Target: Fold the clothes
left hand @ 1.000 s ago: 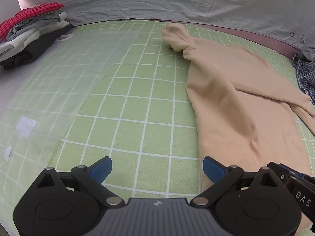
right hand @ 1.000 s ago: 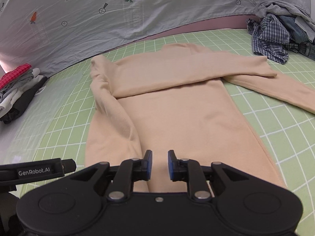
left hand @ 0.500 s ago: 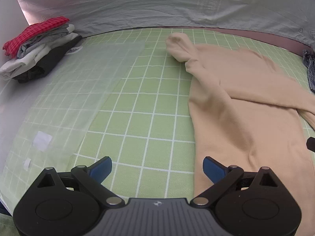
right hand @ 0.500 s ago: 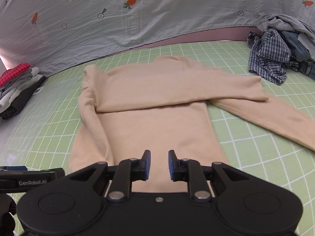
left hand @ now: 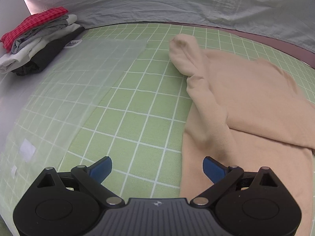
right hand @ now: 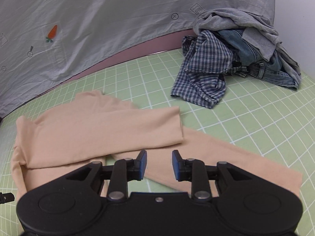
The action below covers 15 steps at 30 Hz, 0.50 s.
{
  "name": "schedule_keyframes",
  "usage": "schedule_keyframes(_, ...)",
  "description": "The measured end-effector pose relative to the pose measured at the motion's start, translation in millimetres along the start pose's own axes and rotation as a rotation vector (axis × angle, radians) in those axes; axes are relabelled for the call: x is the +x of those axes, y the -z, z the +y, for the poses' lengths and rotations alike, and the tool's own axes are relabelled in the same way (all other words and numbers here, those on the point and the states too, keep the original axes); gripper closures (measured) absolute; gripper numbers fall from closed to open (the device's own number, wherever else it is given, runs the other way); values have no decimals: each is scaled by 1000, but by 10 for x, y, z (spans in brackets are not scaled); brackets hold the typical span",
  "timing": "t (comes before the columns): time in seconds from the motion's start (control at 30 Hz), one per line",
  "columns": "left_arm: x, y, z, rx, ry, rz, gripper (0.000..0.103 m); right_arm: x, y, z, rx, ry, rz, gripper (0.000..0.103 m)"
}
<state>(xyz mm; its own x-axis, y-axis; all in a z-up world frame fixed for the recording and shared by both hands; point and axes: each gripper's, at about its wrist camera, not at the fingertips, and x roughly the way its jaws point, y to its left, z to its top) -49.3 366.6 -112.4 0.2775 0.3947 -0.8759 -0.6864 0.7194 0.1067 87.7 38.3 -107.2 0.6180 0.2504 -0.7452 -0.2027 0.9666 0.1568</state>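
Note:
A beige long-sleeved top (left hand: 246, 102) lies flat on the green grid mat (left hand: 137, 102), one sleeve folded across its chest (right hand: 102, 133). Its other sleeve (right hand: 226, 161) stretches out to the right on the mat. My left gripper (left hand: 157, 169) is wide open and empty, over the mat beside the top's left edge. My right gripper (right hand: 159, 165) is partly open and empty, just above the outstretched sleeve near where it leaves the body.
A stack of folded clothes (left hand: 37, 39) with a red checked piece on top sits at the far left. A heap of unfolded clothes (right hand: 236, 59) with a blue plaid shirt lies at the far right. A grey sheet (right hand: 98, 19) hangs behind. A translucent sheet (left hand: 78, 78) covers the mat's left part.
My right gripper swung right from the top's hem to the outstretched sleeve and its fingers opened wider. My left gripper pulled back slightly and stayed open.

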Motion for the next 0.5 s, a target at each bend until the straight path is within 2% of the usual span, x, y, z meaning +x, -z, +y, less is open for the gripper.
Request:
schedule_keyframes(0.17, 212, -186, -112, 9, -38, 26, 5, 418, -173, -195, 55, 22, 39, 72)
schedule_keyframes(0.23, 283, -227, -155, 24, -56, 30, 5, 581, -234, -231, 64, 22, 51, 67)
schedule_keyframes(0.5, 357, -269, -197, 12, -78, 35, 1, 979, -447, -199, 32, 1, 32, 62)
